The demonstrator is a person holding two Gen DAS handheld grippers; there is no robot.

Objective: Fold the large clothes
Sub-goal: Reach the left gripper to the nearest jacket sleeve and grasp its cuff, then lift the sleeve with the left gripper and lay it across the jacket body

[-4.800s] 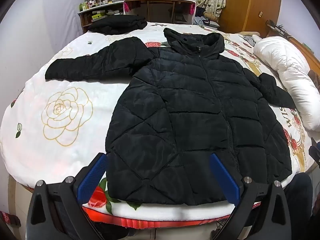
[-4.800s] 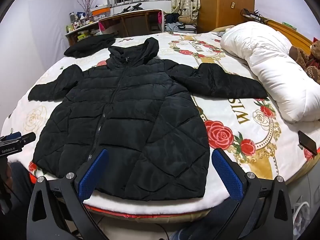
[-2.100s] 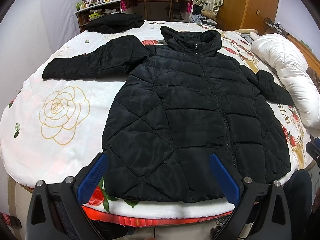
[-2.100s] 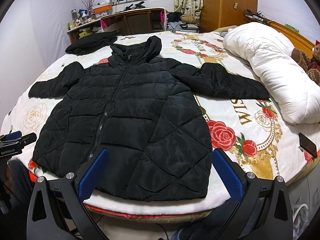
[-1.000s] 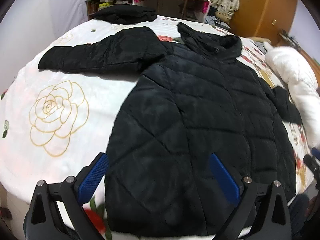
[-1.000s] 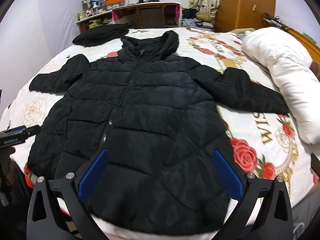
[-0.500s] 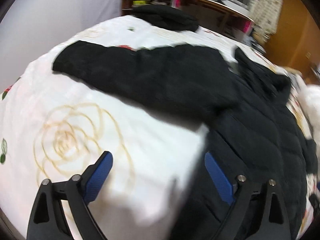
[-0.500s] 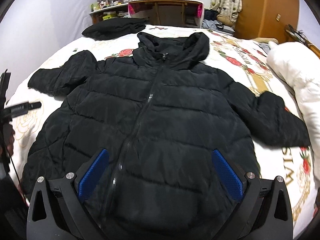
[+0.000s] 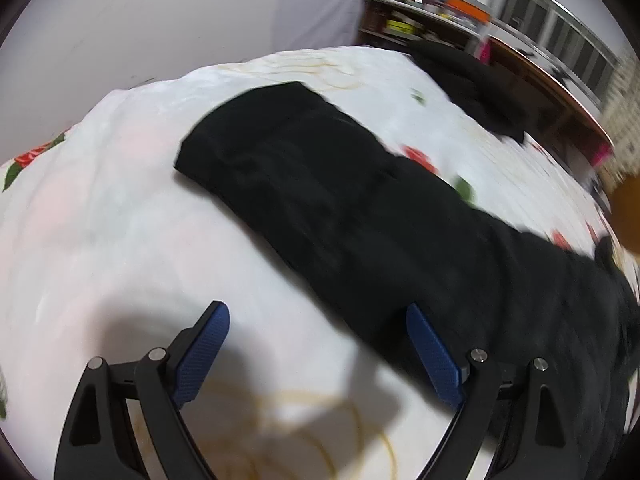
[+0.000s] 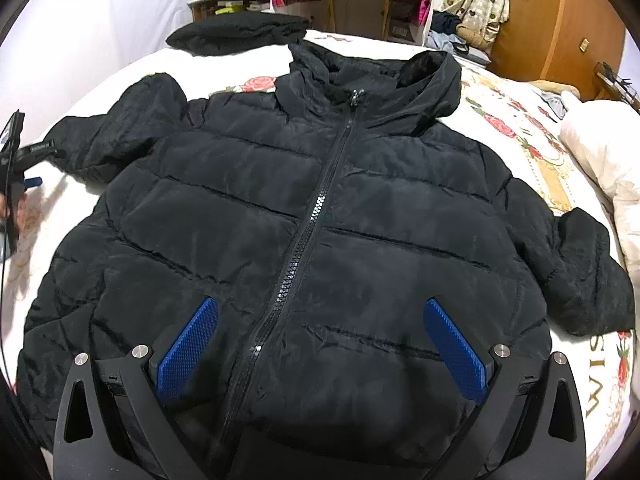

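Observation:
A black quilted hooded jacket (image 10: 320, 220) lies zipped and face up on the round bed (image 10: 520, 128), sleeves spread. My right gripper (image 10: 320, 344) is open and empty, low over the jacket's chest by the zipper (image 10: 316, 216). My left gripper (image 9: 316, 356) is open and empty, just above the bedspread beside the jacket's left sleeve (image 9: 320, 184); its cuff end (image 9: 208, 148) lies ahead to the left. The left view is blurred. The left gripper also shows at the left edge of the right wrist view (image 10: 16, 168).
A second folded black garment (image 10: 240, 34) lies at the far side of the bed. A white duvet (image 10: 604, 168) is bunched at the right. A desk and shelves (image 10: 348, 0) stand behind the bed, a wooden wardrobe (image 10: 552, 20) at the back right.
My left gripper has swung left and forward, down toward the left sleeve. My right gripper has moved forward over the jacket's body. Both stay open.

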